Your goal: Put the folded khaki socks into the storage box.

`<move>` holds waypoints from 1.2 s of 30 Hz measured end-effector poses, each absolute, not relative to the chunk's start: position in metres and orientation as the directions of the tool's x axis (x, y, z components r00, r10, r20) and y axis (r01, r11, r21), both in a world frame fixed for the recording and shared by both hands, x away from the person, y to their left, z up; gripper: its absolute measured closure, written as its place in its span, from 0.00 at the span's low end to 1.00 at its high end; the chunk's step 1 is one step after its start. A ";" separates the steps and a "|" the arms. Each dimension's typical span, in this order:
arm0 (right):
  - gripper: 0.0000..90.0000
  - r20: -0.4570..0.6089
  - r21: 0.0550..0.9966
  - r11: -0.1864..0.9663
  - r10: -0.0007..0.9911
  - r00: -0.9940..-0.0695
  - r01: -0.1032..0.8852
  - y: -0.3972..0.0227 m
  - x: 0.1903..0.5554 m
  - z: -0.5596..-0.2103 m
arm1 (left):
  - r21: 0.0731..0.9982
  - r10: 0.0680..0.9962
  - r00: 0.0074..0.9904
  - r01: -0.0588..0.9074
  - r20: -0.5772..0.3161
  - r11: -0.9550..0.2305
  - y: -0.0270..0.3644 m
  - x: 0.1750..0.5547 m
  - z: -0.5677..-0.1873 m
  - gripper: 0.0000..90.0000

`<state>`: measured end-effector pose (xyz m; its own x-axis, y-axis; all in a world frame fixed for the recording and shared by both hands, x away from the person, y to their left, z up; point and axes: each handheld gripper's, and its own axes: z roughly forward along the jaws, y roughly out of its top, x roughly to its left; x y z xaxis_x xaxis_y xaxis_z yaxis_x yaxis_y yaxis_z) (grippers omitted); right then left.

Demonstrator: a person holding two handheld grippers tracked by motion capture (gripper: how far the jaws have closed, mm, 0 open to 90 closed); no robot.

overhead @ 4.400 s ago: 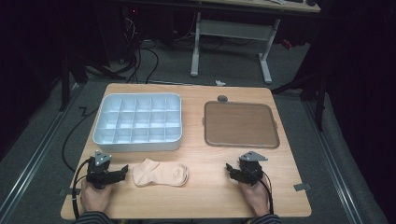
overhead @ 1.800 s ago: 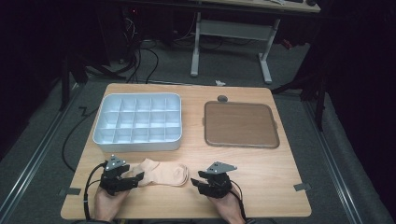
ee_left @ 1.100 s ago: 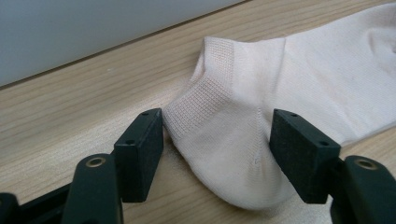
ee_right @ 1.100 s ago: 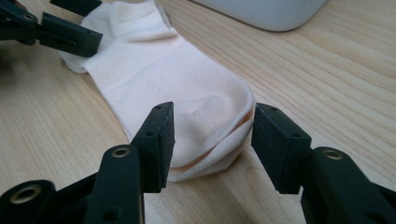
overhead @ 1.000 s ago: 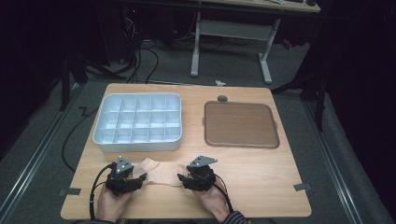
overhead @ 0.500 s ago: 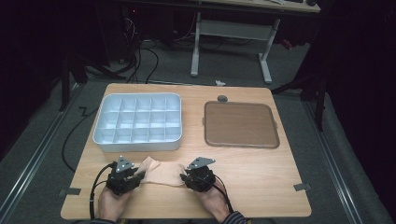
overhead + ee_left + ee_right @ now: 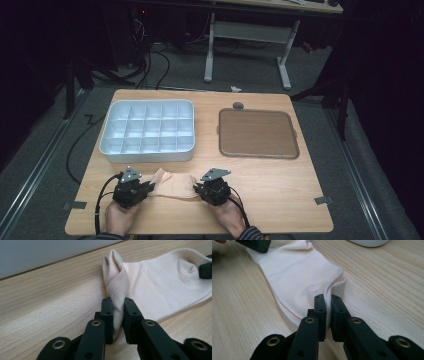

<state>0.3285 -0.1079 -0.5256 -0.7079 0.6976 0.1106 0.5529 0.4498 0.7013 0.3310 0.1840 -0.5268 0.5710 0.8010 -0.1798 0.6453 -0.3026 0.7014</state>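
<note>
The cream sock [image 7: 172,184] lies flat on the wooden table [image 7: 280,195] between the two tongs. The left gripper [image 7: 118,315] has just closed and pinches a raised fold at one end; the right gripper [image 7: 328,312] has just closed on the edge at the other end. Beyond the tongs stand a white divided tray [image 7: 112,145] and a brown board [image 7: 257,132]. The room around is dark, with cables [image 7: 150,55] on the grey floor.

Sock [image 7: 160,290] fine-knit matt cloth; table [image 7: 280,200] matt pale wood-grain.
</note>
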 end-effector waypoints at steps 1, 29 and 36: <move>0.94 0.110 0.704 0.449 0.696 -0.710 0.550 -0.108 0.329 -0.526 | 0.704 0.800 0.570 0.645 -0.184 -0.298 0.184 0.331 -0.527 0.90; 0.95 0.139 0.726 0.393 0.720 -0.680 0.564 -0.139 0.330 -0.516 | 0.733 0.746 0.623 0.617 -0.235 -0.285 0.162 0.334 -0.518 0.91; 0.95 0.138 0.731 0.370 0.742 -0.656 0.573 -0.157 0.328 -0.515 | 0.739 0.730 0.637 0.611 -0.247 -0.284 0.147 0.336 -0.521 0.91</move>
